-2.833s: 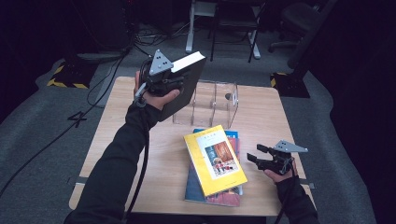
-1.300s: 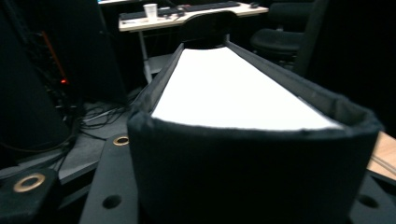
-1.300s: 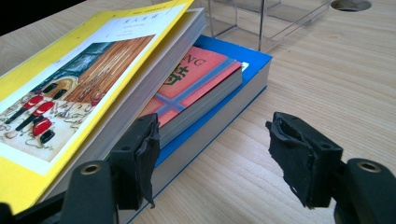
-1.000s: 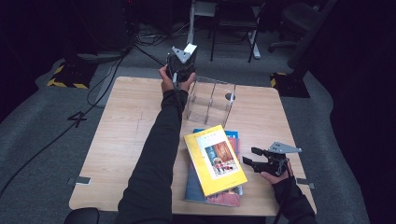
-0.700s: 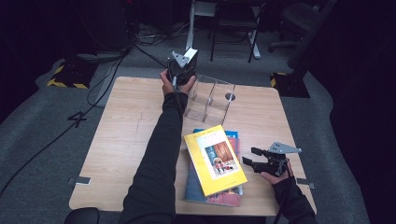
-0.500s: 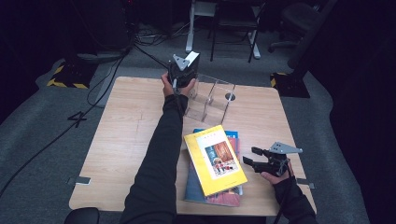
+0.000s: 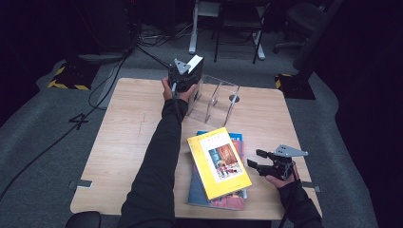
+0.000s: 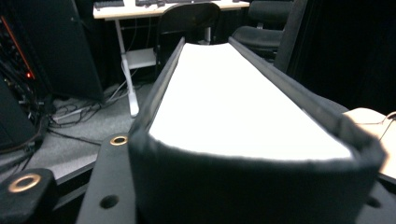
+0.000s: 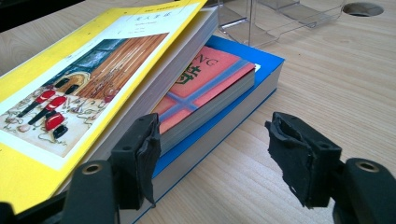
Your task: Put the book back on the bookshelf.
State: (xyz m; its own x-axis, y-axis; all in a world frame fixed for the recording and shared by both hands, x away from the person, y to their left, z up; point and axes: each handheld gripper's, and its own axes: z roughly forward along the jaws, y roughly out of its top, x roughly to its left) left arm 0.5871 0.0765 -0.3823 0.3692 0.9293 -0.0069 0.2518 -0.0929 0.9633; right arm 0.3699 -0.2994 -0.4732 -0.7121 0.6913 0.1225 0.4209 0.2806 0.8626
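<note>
A thick black book [image 7: 194, 71] with white page edges [image 8: 233, 102] stands upright over the left end of a clear acrylic rack [image 7: 218, 97]. My left gripper [image 7: 183, 78] holds it from the near side. Its jaws have just been opening slightly, with the book still between them and filling the left gripper view. My right gripper [image 7: 254, 158] rests low at the table's right front, open and empty, its jaws [image 9: 219, 154] aimed at a stack of three books. There a yellow book [image 7: 218, 161] lies askew on a red book [image 9: 205, 79] and a blue book [image 9: 252, 63].
The wooden table [image 7: 128, 133] has bare room on its left half and a cable hole [image 7: 234, 98] behind the rack. The rack [image 9: 280, 18] stands just beyond the stack. Chairs, a desk and cables stand on the dark floor beyond the table.
My left hand has carried the black book rightward from the table's back left to the rack's left end and sunk a little with it. The right gripper has stayed put.
</note>
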